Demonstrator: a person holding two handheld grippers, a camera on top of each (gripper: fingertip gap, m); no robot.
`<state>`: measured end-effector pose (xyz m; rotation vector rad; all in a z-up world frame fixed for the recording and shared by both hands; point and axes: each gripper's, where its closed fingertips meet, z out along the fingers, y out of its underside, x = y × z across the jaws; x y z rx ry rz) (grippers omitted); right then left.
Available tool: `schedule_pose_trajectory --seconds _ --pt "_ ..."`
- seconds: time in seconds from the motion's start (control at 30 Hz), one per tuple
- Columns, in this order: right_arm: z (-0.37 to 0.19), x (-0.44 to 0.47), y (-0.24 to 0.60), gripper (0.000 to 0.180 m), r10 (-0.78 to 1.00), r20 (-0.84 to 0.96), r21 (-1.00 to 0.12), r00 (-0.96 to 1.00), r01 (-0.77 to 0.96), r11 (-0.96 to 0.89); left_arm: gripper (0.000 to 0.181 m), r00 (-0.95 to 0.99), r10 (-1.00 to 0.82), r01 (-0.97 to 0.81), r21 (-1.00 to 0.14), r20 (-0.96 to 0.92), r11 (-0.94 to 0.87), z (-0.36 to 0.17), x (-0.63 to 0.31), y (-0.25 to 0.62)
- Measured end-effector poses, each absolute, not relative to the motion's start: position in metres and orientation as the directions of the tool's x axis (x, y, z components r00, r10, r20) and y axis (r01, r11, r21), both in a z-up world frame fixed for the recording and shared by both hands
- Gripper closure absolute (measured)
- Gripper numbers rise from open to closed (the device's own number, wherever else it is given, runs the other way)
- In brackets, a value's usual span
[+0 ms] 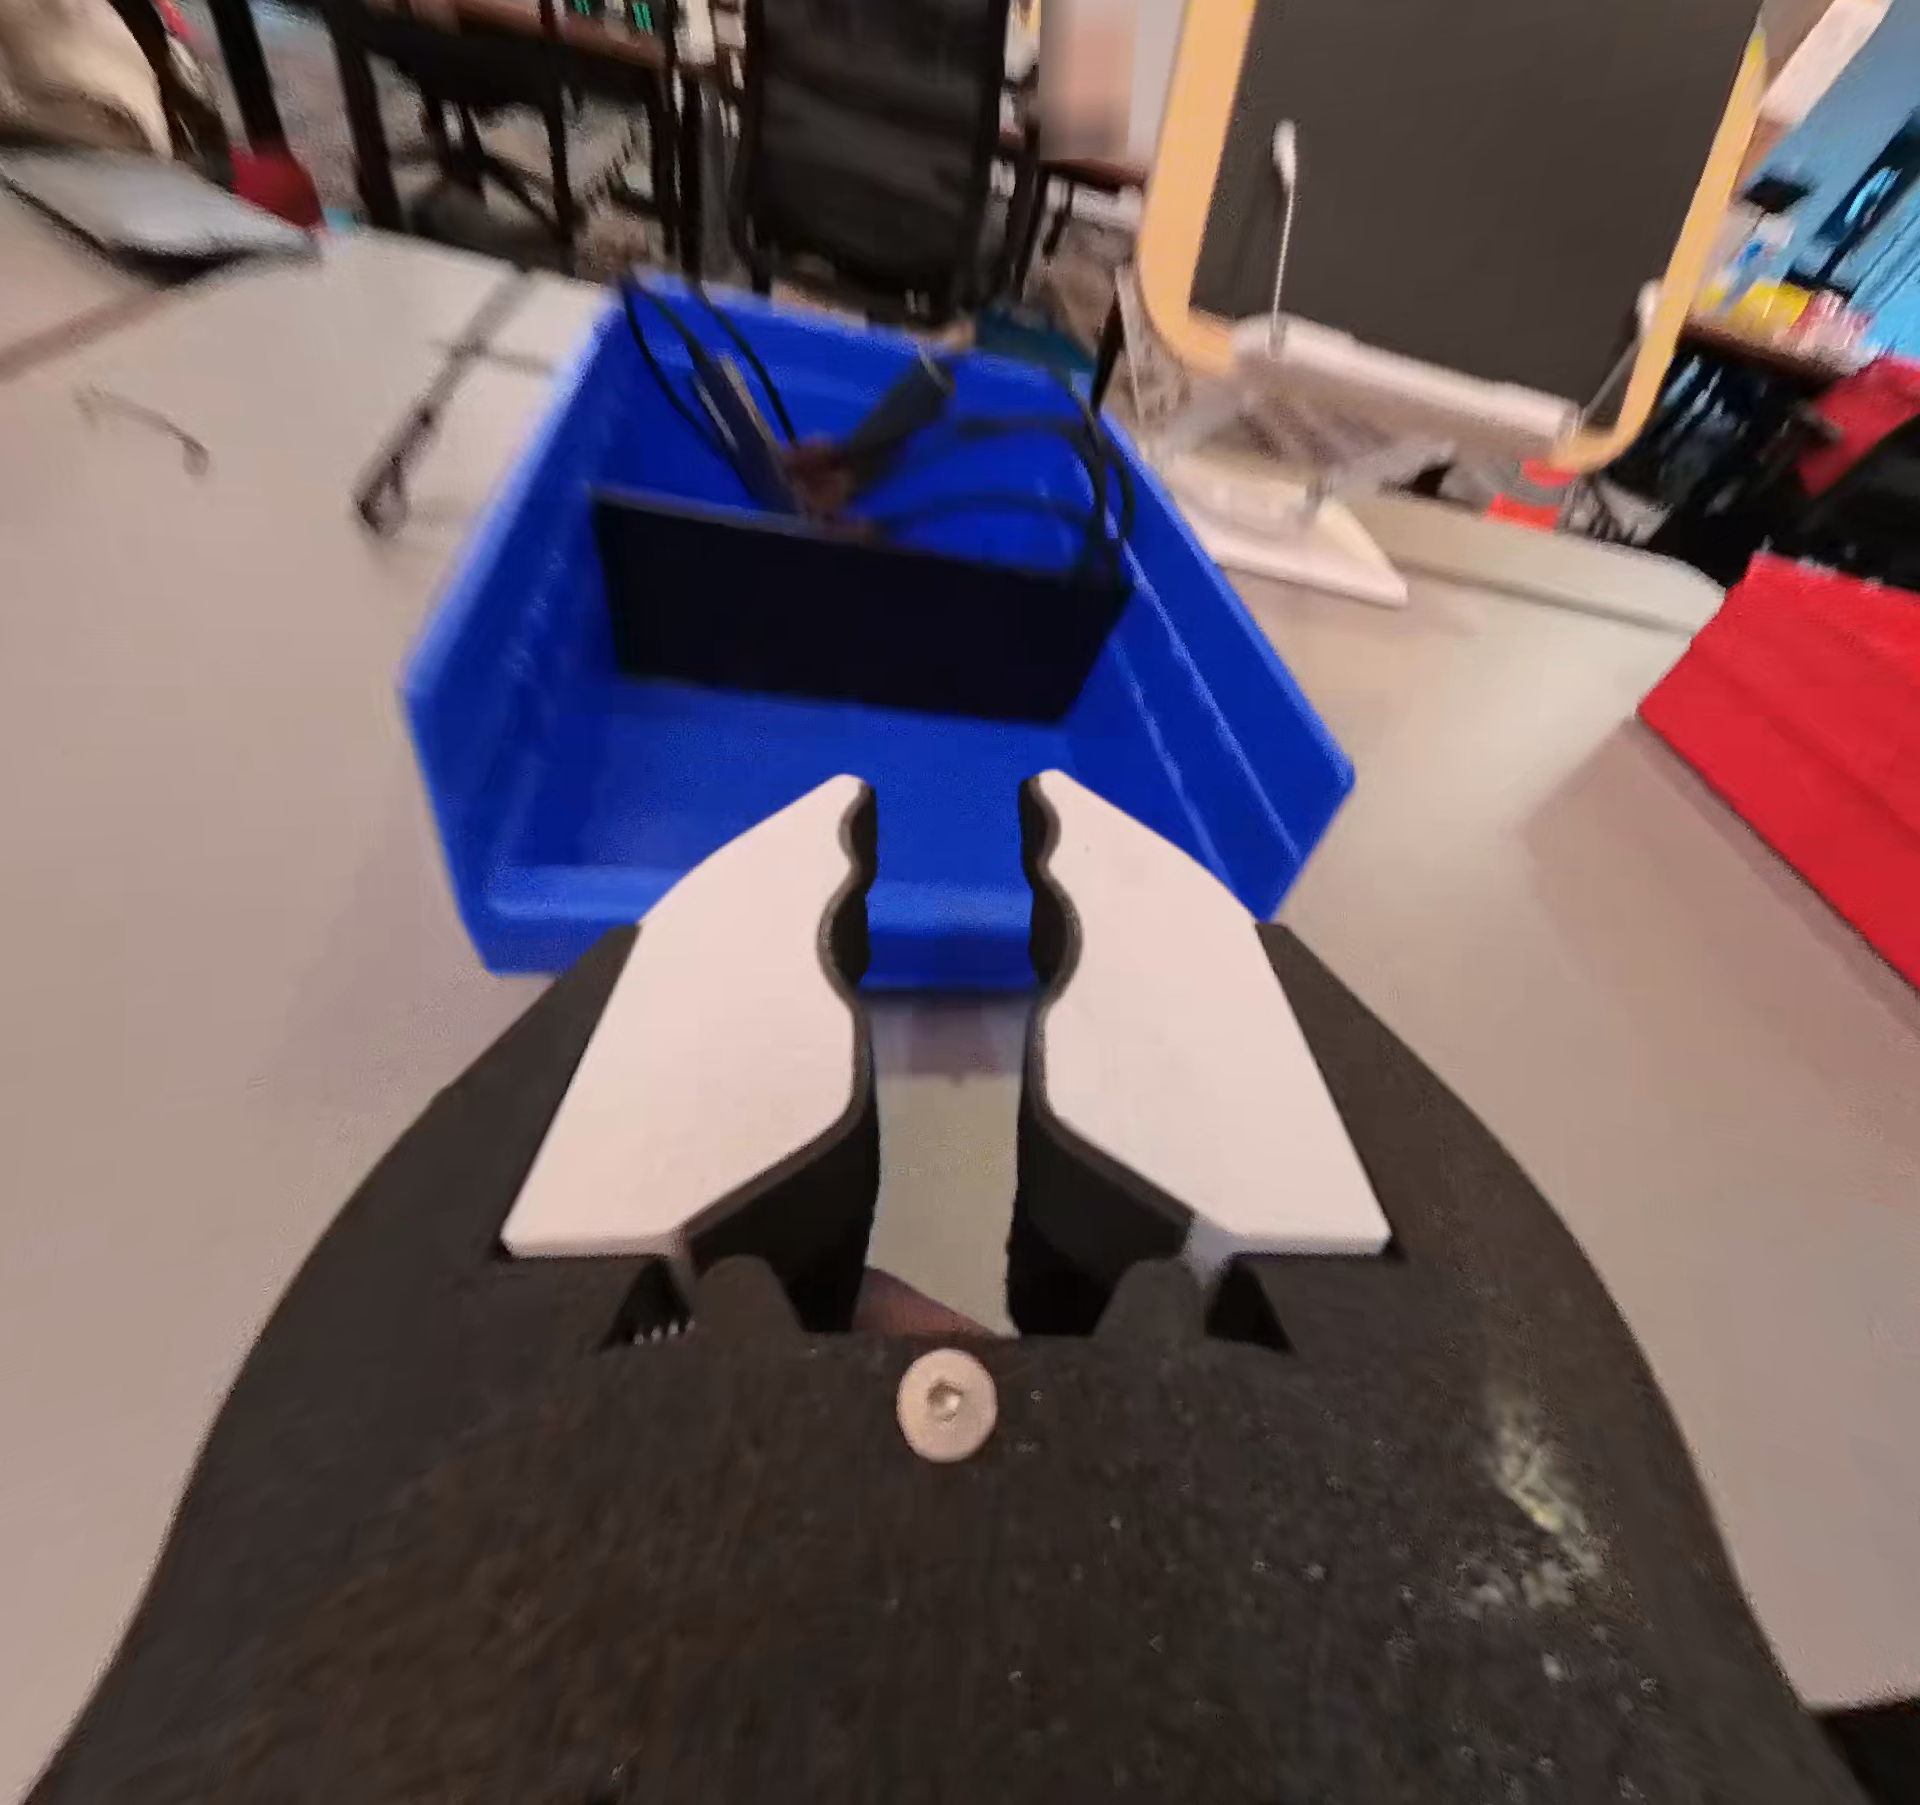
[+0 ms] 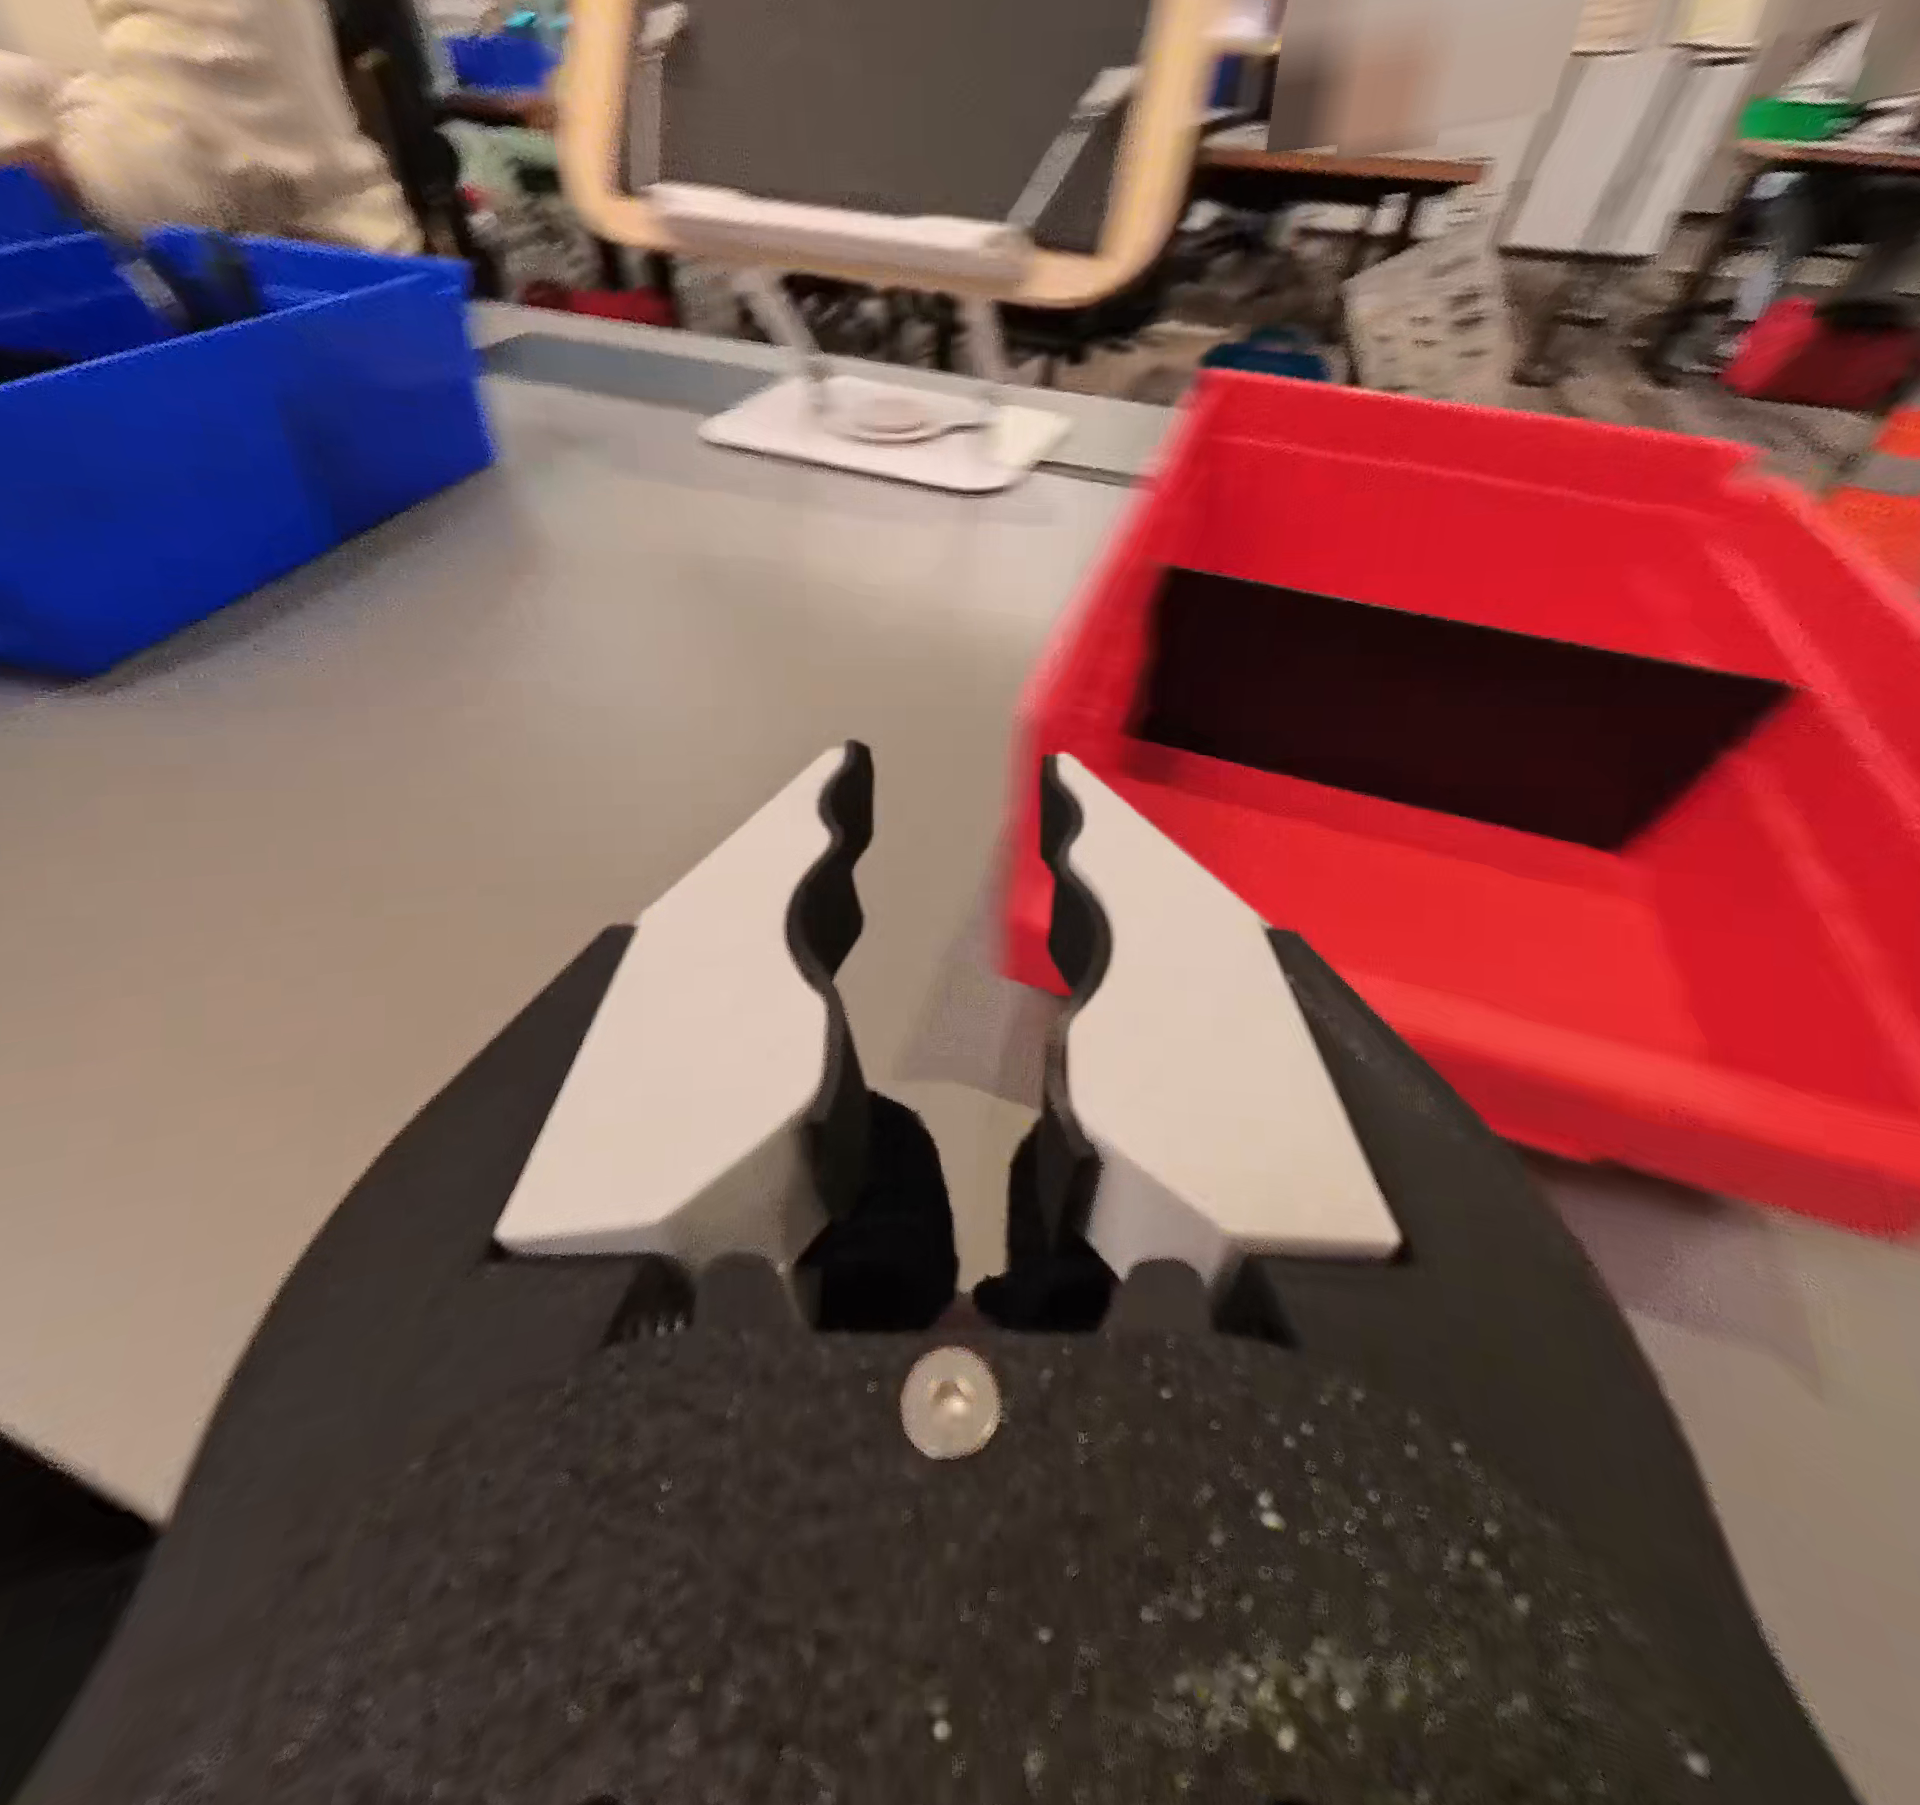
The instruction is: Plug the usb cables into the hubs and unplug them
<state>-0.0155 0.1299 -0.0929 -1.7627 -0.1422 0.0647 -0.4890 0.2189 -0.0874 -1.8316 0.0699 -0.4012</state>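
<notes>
In the left wrist view a blue bin (image 1: 1226,716) stands on the grey table just ahead of my left gripper (image 1: 948,810). A black divider (image 1: 852,612) crosses the bin; behind it lie tangled black cables (image 1: 1039,446) and a dark hub-like piece (image 1: 904,405). My left gripper is open and empty, its tips over the bin's front lip. In the right wrist view my right gripper (image 2: 956,779) is open and empty above the table, just left of a red bin (image 2: 1558,976) with a black divider (image 2: 1455,695). The front part of the red bin looks empty.
A white stand with a tan-framed dark panel (image 2: 883,249) sits at the table's far edge between the bins. The blue bin shows at the left of the right wrist view (image 2: 208,467). Chairs, desks and a light garment (image 2: 208,93) are beyond the table. Both views are blurred. Tip to tip, the grippers are about 50 centimetres apart.
</notes>
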Motion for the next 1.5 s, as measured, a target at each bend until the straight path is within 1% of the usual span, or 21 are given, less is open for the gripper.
schedule_pose_trajectory --seconds 0.07,0.13,0.17,0.23,0.3,0.5,0.67,0.83,1.2,1.37,1.43,1.5 --pt "-0.098 0.047 0.123 0.148 -0.01 -0.05 -0.981 0.999 -0.051 -0.185 0.155 0.932 -0.271 0.126 -0.918 0.239 -0.376 -0.104 -0.471 0.215" --pt "-0.104 0.09 0.119 0.131 -0.127 -0.18 -0.954 0.975 -0.205 -0.22 0.155 0.923 -0.316 0.085 -0.919 0.218 -0.385 -0.108 -0.457 0.217" --pt "-0.104 0.101 0.118 0.132 -0.146 -0.233 -0.943 0.961 -0.26 -0.209 0.155 0.925 -0.329 0.053 -0.924 0.188 -0.379 -0.11 -0.455 0.218" --pt "-0.103 0.112 0.118 0.135 -0.167 -0.267 -0.94 0.949 -0.295 -0.174 0.155 0.933 -0.338 -0.013 -0.931 0.12 -0.366 -0.114 -0.457 0.221" --pt "-0.109 0.109 0.12 0.136 -0.16 -0.263 -0.936 0.951 -0.292 -0.195 0.155 0.936 -0.338 -0.04 -0.93 0.093 -0.366 -0.117 -0.46 0.224" --pt "-0.125 0.078 0.13 0.139 -0.086 -0.234 -0.93 0.969 -0.248 -0.271 0.155 0.927 -0.357 -0.03 -0.928 0.113 -0.37 -0.117 -0.462 0.23" --pt "-0.121 0.073 0.128 0.141 -0.076 -0.207 -0.939 0.975 -0.22 -0.263 0.155 0.925 -0.37 -0.063 -0.923 0.089 -0.38 -0.123 -0.46 0.23" --pt "-0.124 0.069 0.127 0.141 -0.066 -0.241 -0.928 0.968 -0.249 -0.278 0.155 0.916 -0.394 -0.089 -0.92 0.075 -0.383 -0.126 -0.454 0.229" --pt "-0.126 0.059 0.13 0.142 -0.033 -0.167 -0.939 0.985 -0.169 -0.301 0.153 0.909 -0.412 -0.114 -0.912 0.065 -0.394 -0.13 -0.448 0.228" --pt "-0.127 0.057 0.13 0.142 -0.026 -0.128 -0.943 0.991 -0.129 -0.307 0.149 0.896 -0.43 -0.075 -0.919 0.108 -0.388 -0.111 -0.44 0.23" --pt "-0.128 0.056 0.132 0.142 -0.024 -0.118 -0.942 0.993 -0.12 -0.314 0.148 0.888 -0.456 -0.145 -0.908 0.055 -0.393 -0.101 -0.439 0.242" --pt "-0.13 0.055 0.134 0.142 -0.018 -0.124 -0.941 0.992 -0.123 -0.316 0.146 0.856 -0.516 -0.275 -0.87 -0.028 -0.41 -0.092 -0.437 0.262"
